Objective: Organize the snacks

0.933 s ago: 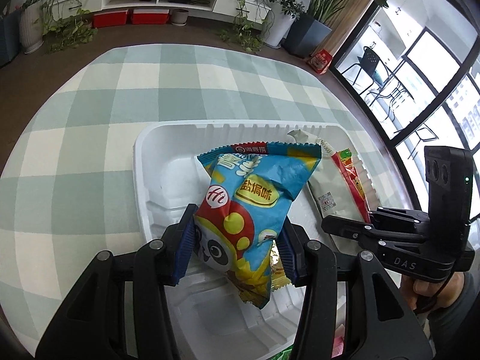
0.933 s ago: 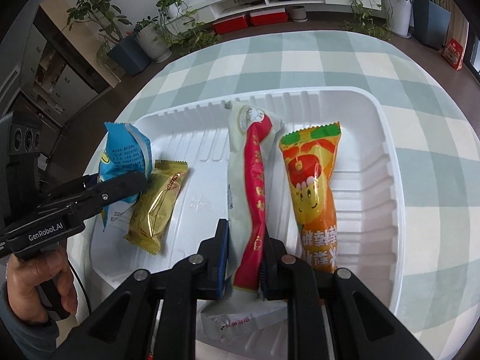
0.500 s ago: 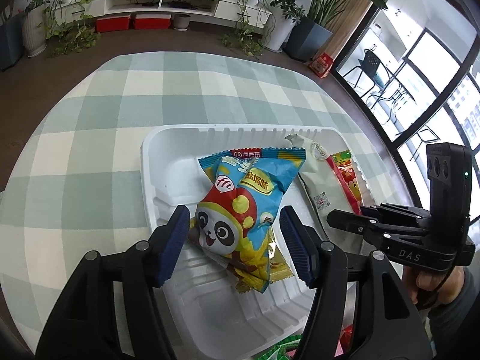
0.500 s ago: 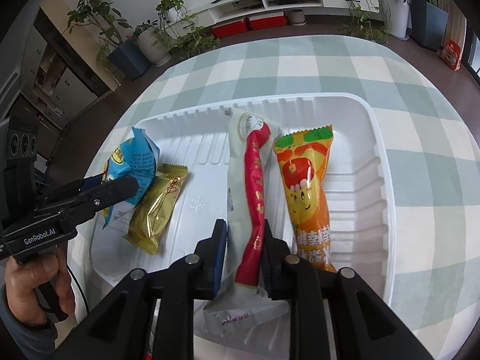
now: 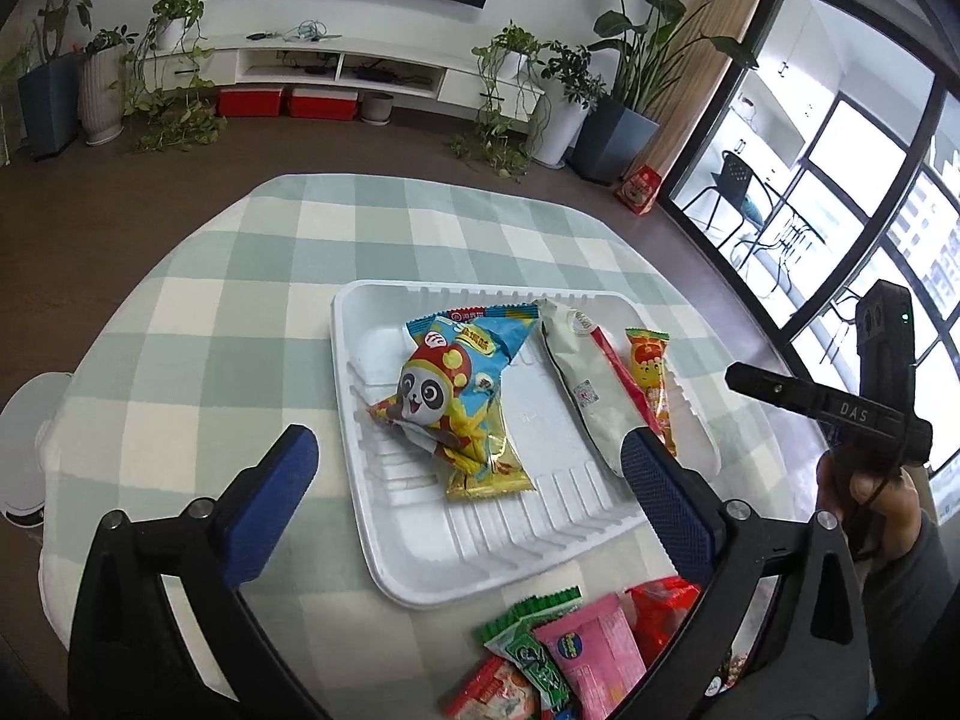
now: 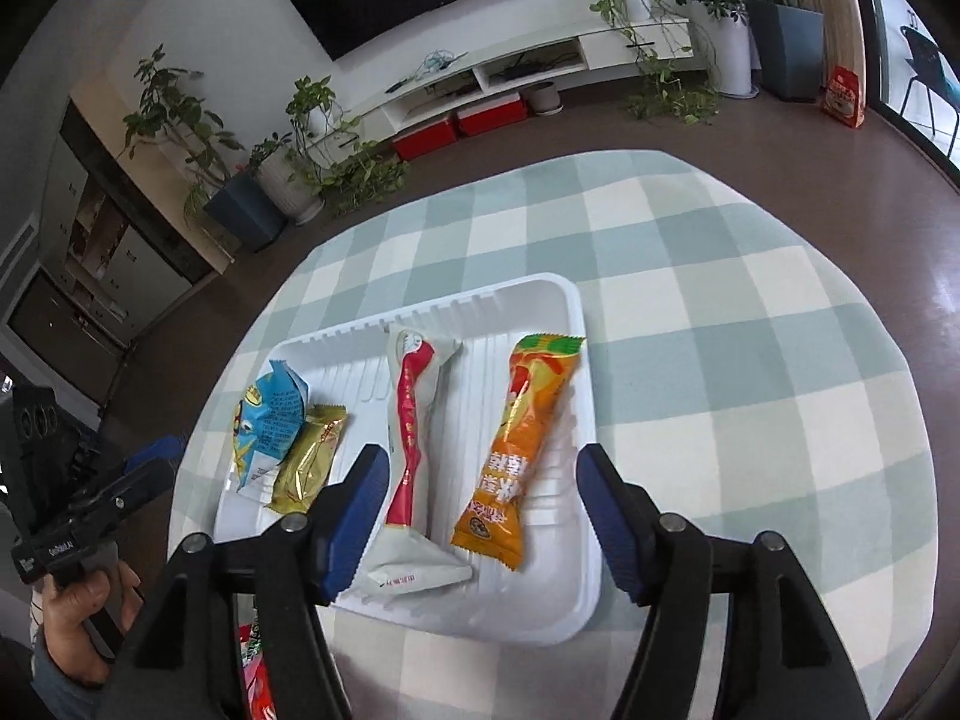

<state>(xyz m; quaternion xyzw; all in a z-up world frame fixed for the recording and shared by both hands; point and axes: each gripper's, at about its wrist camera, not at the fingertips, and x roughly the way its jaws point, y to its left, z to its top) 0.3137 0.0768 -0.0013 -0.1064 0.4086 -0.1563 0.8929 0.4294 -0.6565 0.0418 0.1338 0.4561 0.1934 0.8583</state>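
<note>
A white tray (image 5: 420, 576) on the checked tablecloth holds a blue panda snack bag (image 5: 456, 378) lying over a gold packet (image 5: 486, 468), a white-and-red stick pack (image 5: 579, 384) and an orange packet (image 5: 651, 378). The same tray (image 6: 540, 624) shows the blue bag (image 6: 270, 426), gold packet (image 6: 309, 462), stick pack (image 6: 411, 432) and orange packet (image 6: 516, 444). My left gripper (image 5: 474, 480) is open and empty, raised above the tray's near side. My right gripper (image 6: 480, 510) is open and empty, raised above the stick pack's near end.
A pile of loose snack packets (image 5: 570, 654) lies on the cloth just in front of the tray. The round table's edge (image 5: 42, 438) curves close on the left. The other gripper (image 5: 840, 414) hangs to the right of the tray.
Both grippers opened, letting go of the blue bag and the stick pack, which now lie in the tray. Both grippers pulled back and up.
</note>
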